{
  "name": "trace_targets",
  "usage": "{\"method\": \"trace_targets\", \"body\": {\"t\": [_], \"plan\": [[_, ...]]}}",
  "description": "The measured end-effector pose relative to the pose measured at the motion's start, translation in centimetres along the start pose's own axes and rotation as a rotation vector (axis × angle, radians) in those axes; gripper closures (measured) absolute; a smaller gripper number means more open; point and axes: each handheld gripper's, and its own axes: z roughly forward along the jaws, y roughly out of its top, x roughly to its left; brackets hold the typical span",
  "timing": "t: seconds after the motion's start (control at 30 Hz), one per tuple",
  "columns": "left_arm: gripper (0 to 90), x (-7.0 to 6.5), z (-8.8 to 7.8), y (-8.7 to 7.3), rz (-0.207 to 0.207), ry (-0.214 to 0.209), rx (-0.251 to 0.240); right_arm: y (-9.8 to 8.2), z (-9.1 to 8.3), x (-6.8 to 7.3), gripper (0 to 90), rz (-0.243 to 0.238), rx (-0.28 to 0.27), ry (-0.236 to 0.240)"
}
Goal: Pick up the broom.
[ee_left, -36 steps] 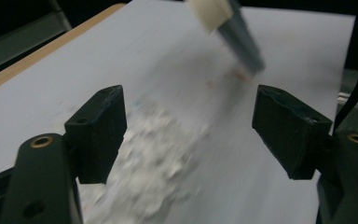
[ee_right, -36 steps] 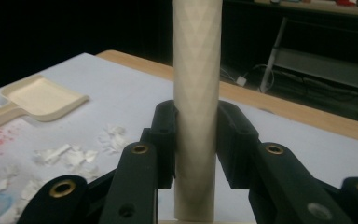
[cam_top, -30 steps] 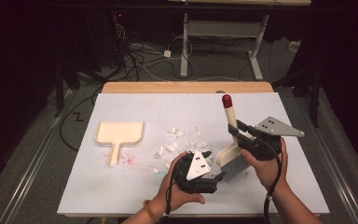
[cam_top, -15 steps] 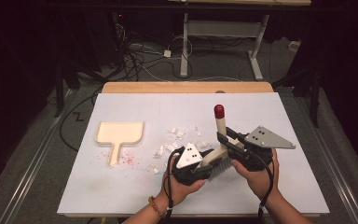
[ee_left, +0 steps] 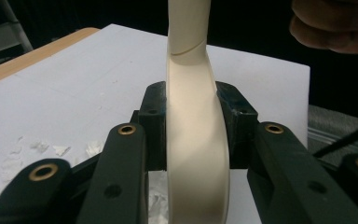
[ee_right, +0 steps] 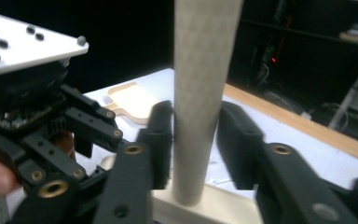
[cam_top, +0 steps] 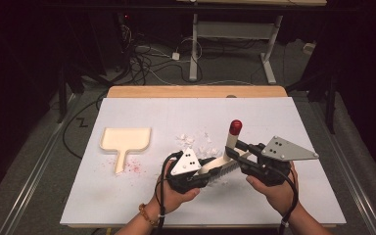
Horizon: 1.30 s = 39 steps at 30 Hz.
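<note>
Left gripper (cam_top: 210, 169) is clamped on the cream plastic brush (ee_left: 193, 126); right gripper (cam_top: 234, 151) jaws, just opening, stand slack beside its handle. Risk: brush pivots, scattering white paper scraps (cam_top: 196, 142) beside it.

We see a cream brush (cam_top: 223, 162) with black bristles and a red cap on its handle end. Left of the brush lies a pale cream dustpan (cam_top: 126, 140), red specks (cam_top: 133, 168) just below it. White scraps (cam_top: 196, 142) lie between dustpan and brush. The tabletop (cam_top: 127, 196) is white, its far edge light wood. Both grippers are black, topped by grey plates.
</note>
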Motion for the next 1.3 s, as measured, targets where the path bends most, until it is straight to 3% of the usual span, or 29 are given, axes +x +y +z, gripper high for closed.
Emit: {"method": "trace_targets", "body": {"t": [0.2,0.27,0.33,0.37,0.47,0.53,0.6,0.67,0.73,0.83,0.97,1.03,1.07,1.17,1.2,1.27,1.3], "plan": [[65.4,-0.4,-0.6,0.3,0.061,-0.066,0.054,-0.8,-0.7,-0.5,52.8,-0.122,0.023,0.148],[65.4,-0.4,-0.7,0.3,0.077,-0.099,0.066,-1.2,-1.0,-1.0,48.8,-0.167,0.088,0.238],[65.4,-0.4,-0.8,0.3,0.094,-0.124,0.083,-1.9,-1.2,-1.5,46.0,-0.213,0.144,0.268],[65.4,-0.4,-0.7,0.3,0.110,-0.144,0.096,-2.4,-1.1,-1.8,42.6,-0.218,0.180,0.312],[65.4,-0.6,-0.5,0.3,0.140,-0.183,0.120,-3.6,-0.6,-2.4,40.8,-0.258,0.274,0.370],[65.4,-0.7,-0.3,0.4,0.153,-0.206,0.129,-4.2,0.1,-2.6,39.8,-0.282,0.302,0.375],[65.3,-0.8,-0.1,0.4,0.168,-0.230,0.135,-5.0,0.9,-2.5,42.3,-0.297,0.345,0.448],[65.3,-0.9,0.1,0.3,0.171,-0.250,0.145,-5.8,1.6,-1.9,46.8,-0.339,0.393,0.485],[65.2,-0.8,0.1,0.1,0.167,-0.264,0.142,-6.1,1.9,-1.6,56.1,-0.354,0.387,0.497],[65.0,-0.4,0.0,0.0,0.167,-0.280,0.138,-6.0,2.2,-1.8,60.8,-0.370,0.369,0.523],[63.3,-0.3,-0.2,-0.1,0.192,-0.280,0.140,-6.2,2.3,-1.4,66.4,-0.351,0.369,0.563],[60.8,-0.1,-0.5,-0.1,0.200,-0.261,0.130,-6.2,2.5,-1.3,67.8,-0.357,0.350,0.568],[58.1,-0.1,-0.6,-0.1,0.196,-0.241,0.121,-6.2,2.3,-1.1,68.3,-0.327,0.359,0.559],[45.7,-0.1,-1.1,0.0,0.212,-0.134,0.123,-6.1,2.6,-1.0,68.4,-0.346,0.361,0.517],[43.3,-0.1,-1.1,0.0,0.212,-0.134,0.123,-6.1,2.6,-1.0,68.4,-0.346,0.361,0.517],[29.2,-0.1,-2.1,-0.1,0.210,-0.013,0.109,-6.1,2.7,-1.1,68.5,-0.342,0.352,0.467],[29.4,0.0,-2.4,-0.2,0.201,0.002,0.100,-6.1,2.6,-1.1,68.5,-0.327,0.356,0.439]]}}
